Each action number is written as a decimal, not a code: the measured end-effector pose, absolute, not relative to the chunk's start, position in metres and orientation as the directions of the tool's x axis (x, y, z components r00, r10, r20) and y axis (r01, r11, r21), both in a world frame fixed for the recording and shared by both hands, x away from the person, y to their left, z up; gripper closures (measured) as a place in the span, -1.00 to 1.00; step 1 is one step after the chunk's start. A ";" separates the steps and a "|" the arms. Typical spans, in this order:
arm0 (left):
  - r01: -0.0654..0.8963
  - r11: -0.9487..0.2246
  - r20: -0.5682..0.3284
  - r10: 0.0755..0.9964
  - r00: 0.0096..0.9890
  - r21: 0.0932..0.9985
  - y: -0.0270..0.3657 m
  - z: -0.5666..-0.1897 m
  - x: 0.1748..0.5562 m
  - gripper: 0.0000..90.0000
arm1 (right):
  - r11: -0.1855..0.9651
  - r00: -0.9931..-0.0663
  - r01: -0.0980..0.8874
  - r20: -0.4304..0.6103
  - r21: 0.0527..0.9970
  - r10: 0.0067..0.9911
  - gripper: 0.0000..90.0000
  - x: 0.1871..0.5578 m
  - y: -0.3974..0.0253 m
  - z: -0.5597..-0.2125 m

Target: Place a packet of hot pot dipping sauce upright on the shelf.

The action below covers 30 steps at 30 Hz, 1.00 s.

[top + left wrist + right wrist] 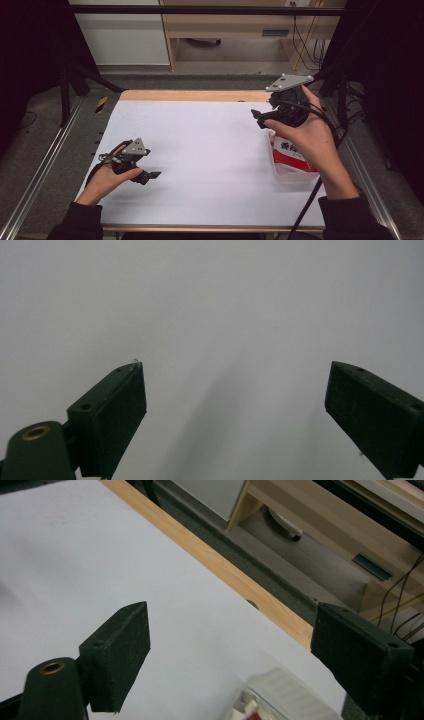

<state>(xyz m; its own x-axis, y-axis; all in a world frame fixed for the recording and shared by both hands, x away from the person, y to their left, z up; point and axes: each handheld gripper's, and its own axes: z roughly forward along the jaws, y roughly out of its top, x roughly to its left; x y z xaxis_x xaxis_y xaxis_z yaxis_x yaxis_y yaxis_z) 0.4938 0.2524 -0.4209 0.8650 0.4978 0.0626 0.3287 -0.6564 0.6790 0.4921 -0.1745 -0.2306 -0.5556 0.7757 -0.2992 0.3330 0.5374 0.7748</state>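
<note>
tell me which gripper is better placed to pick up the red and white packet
Right. The right gripper is open above the red and white packet, whose top shows between its jaws in the right gripper view. The left gripper, also open, is across the table.

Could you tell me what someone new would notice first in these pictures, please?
Probably the red and white packet, the only colour on the white table, lying at its right side beneath the right hand. Next, the right claw raised above it, jaws open, and the left claw open, low at the left.
</note>
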 end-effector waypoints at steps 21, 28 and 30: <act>0.320 -0.630 0.083 0.523 0.848 0.708 0.250 -0.424 0.487 -0.81 | 0.471 -0.639 0.363 -0.152 0.804 0.754 -0.70 0.480 -0.101 -0.331; 0.356 -0.616 0.089 0.572 0.815 0.703 0.253 -0.433 0.483 -0.82 | 0.403 -0.608 0.445 -0.061 0.800 0.792 -0.72 0.481 -0.095 -0.383; 0.369 -0.615 0.095 0.589 0.802 0.697 0.253 -0.437 0.482 -0.82 | 0.406 -0.603 0.454 -0.062 0.793 0.795 -0.72 0.481 -0.092 -0.397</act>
